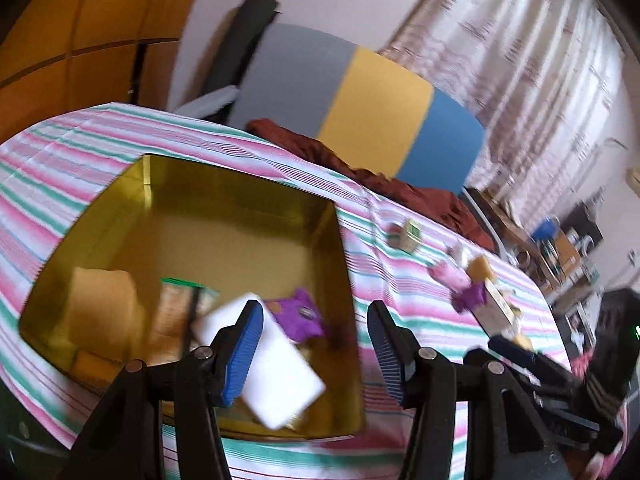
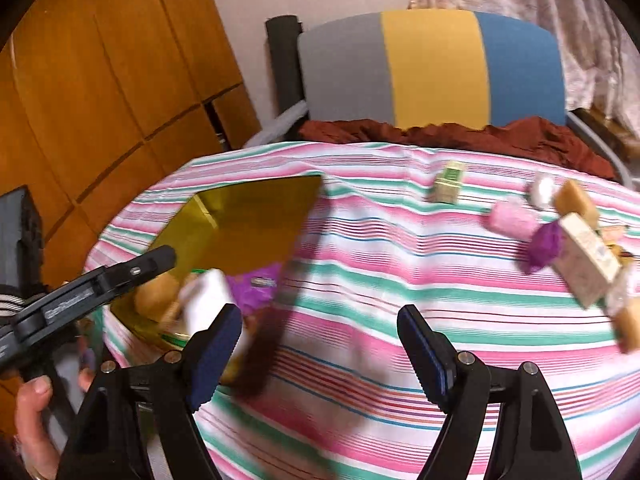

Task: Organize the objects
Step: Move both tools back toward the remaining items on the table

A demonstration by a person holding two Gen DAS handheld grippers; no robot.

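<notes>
In the left wrist view we see our left tool [image 1: 316, 344] at the lower middle of the frame, its blue-padded fingers [image 1: 244, 354] apart with nothing pressed between them; the left finger overlaps a white block [image 1: 280, 376] that lies inside the gold tin box [image 1: 240, 200], though blur keeps us from telling whether pad and block touch. The tin sits open at the centre left of that frame on the striped tabletop [image 1: 400, 292], and in it we also make out a tan block [image 1: 100, 304] at the left, a green-edged packet [image 1: 180, 300] in the middle and a purple wrapper [image 1: 298, 314] just right of the white block. Up and to the right of the tin, a small green carton [image 1: 410, 236] stands alone on the cloth, and further right a loose cluster of pink, purple and tan items [image 1: 468, 284] lies near the tabletop's right edge. In the right wrist view our right tool [image 2: 320, 344] fills the lower middle, its fingers [image 2: 428, 356] spread wide over bare striped cloth with nothing between them. There the tin box [image 2: 240, 216] appears at the centre left, the white block [image 2: 208, 300] at its near end, the small green carton [image 2: 448, 184] at the upper centre and the cluster [image 2: 568, 240] at the right. At the lower left of this frame a hand [image 2: 32, 428] grips the handle of the other tool. Behind the tabletop stands a chair back [image 2: 432, 68] in grey, yellow and blue, with dark red cloth [image 2: 480, 132] bunched at its base.
</notes>
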